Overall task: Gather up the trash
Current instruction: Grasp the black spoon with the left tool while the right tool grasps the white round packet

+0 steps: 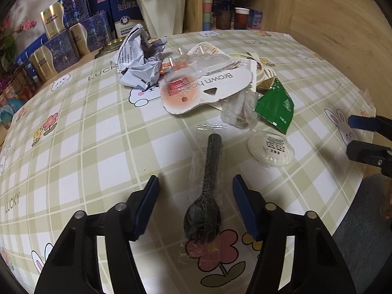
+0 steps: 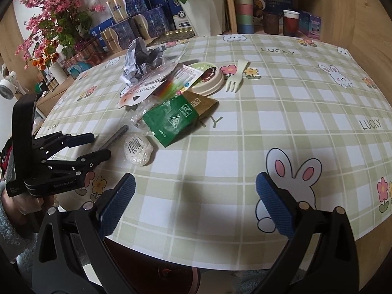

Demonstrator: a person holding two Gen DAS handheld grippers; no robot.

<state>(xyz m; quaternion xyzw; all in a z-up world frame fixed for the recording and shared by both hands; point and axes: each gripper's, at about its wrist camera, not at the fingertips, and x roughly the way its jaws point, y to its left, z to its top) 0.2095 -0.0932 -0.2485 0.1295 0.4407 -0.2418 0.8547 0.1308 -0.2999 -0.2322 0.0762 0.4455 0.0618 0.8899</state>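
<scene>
A table (image 1: pixel 73 132) with a plaid cloth stands before shelves of boxes and potted plants. A black spoon (image 1: pixel 208 196) in clear wrap lies near the table's near edge, long axis running from that edge toward the centre, bowl nearest the edge, handle toward the trash pile (image 1: pixel 208 80). The left gripper (image 1: pixel 196 208) straddles the spoon, jaws partly open, pads clear of it. The right gripper (image 2: pixel 196 208) hangs over the near edge, jaws wide apart, holding nothing. A white fork (image 2: pixel 236 76) lies beyond the pile.
</scene>
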